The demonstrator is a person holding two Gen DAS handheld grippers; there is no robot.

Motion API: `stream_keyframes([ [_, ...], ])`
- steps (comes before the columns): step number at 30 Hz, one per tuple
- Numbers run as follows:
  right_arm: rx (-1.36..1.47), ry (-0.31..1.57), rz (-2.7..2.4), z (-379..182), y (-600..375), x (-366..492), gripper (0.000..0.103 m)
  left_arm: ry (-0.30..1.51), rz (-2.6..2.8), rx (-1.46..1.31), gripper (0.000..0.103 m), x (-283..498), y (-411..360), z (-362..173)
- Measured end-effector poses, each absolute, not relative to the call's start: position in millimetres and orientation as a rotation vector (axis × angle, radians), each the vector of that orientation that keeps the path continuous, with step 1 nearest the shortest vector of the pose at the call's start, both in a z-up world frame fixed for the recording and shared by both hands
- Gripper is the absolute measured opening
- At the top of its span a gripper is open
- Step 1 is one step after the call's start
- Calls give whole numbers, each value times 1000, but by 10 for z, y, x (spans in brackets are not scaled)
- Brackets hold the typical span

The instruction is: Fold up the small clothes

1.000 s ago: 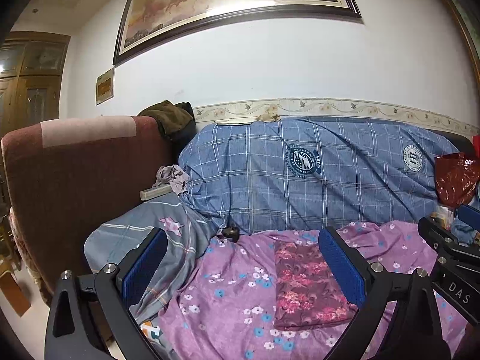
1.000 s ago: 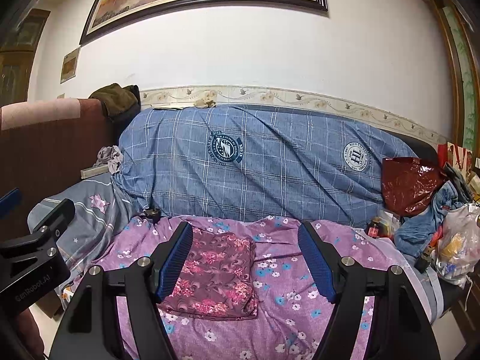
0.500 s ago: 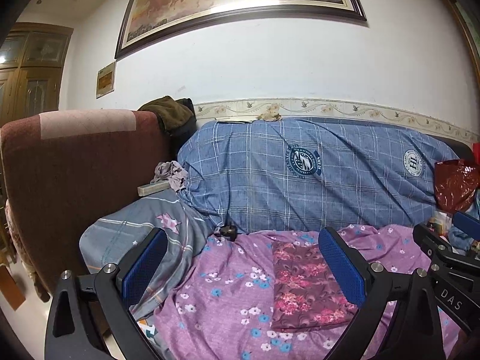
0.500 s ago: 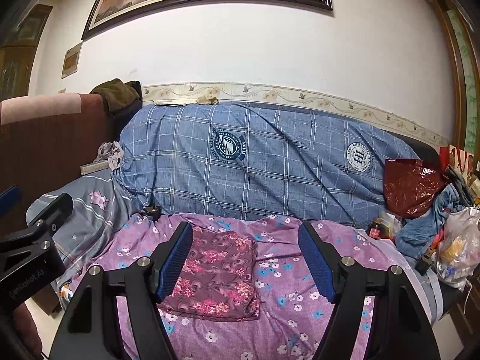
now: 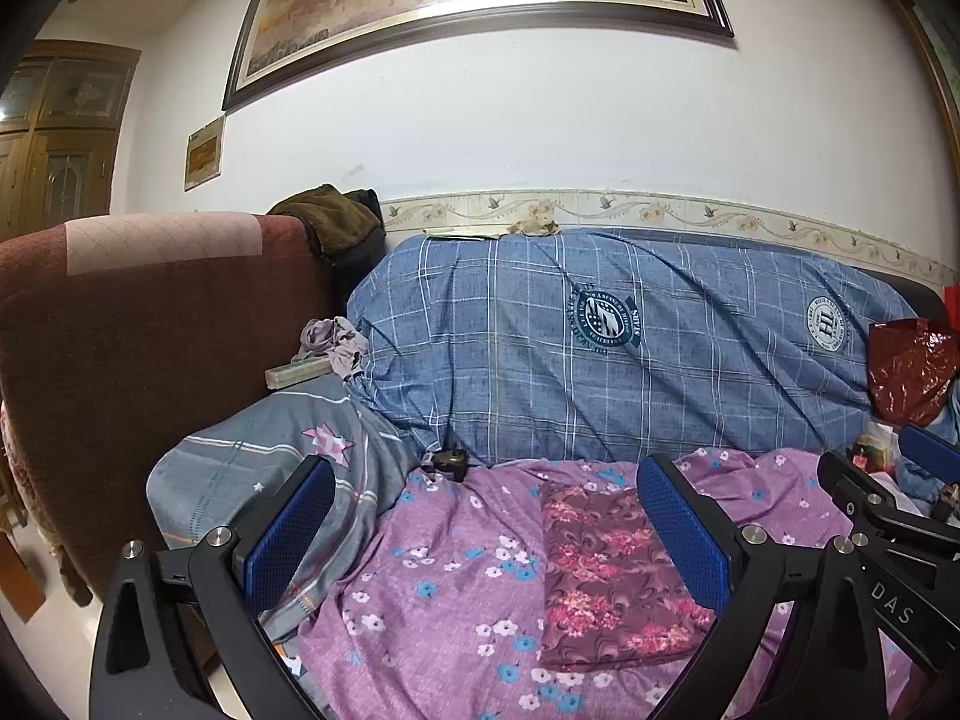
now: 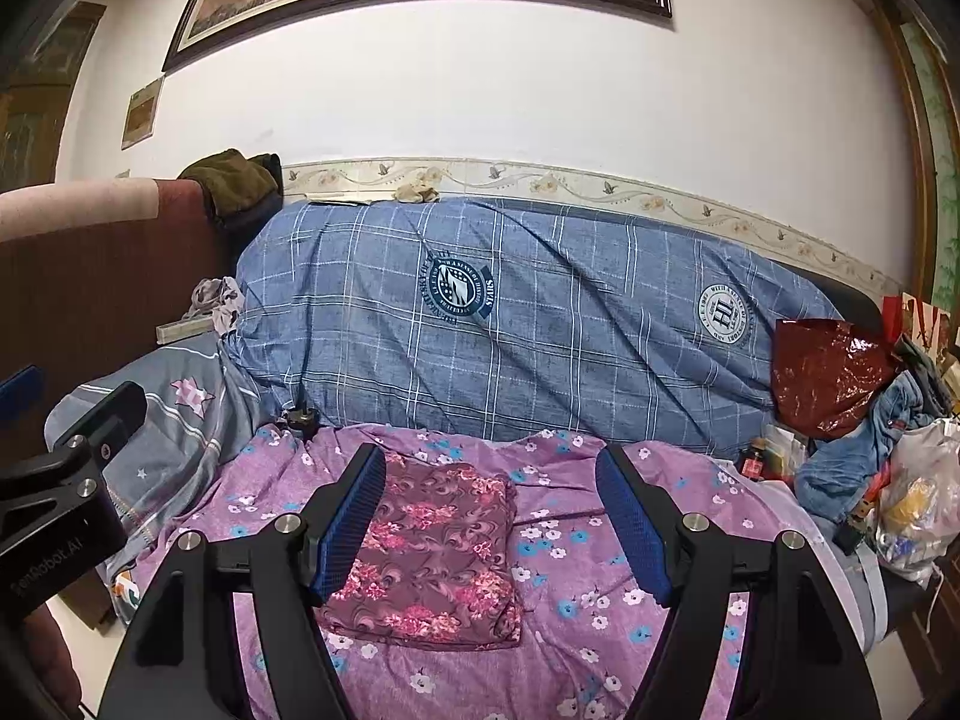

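Observation:
A folded maroon floral garment [image 5: 606, 570] lies flat on the purple flowered sheet [image 5: 444, 576] of the sofa seat; it also shows in the right wrist view [image 6: 432, 552]. My left gripper [image 5: 486, 534] is open and empty, held back from the seat, with the garment behind its right finger. My right gripper [image 6: 489, 528] is open and empty, with the garment just inside its left finger. Each gripper's body shows at the edge of the other's view.
A blue plaid cover [image 6: 528, 324] drapes the sofa back. A grey star-print cloth [image 5: 270, 456] covers the left end beside a brown armchair [image 5: 120, 348]. A red bag [image 6: 828, 372], blue jeans [image 6: 864, 450] and a plastic bag [image 6: 918, 504] crowd the right end.
Both grippers have drawn slightly back and up from the sofa, jaws still open. The folded garment has not moved.

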State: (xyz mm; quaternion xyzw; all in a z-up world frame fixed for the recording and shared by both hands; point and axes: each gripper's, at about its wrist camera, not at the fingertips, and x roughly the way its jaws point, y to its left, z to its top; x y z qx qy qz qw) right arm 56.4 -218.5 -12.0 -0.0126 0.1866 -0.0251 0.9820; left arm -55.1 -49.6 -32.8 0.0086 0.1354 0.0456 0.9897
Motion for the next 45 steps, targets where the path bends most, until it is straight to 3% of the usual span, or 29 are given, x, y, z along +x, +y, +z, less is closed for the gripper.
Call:
stream_keyframes([
  [45, -28, 464, -42, -472, -2257, 1389, 74, 373, 85, -20, 102, 524, -554, -460],
])
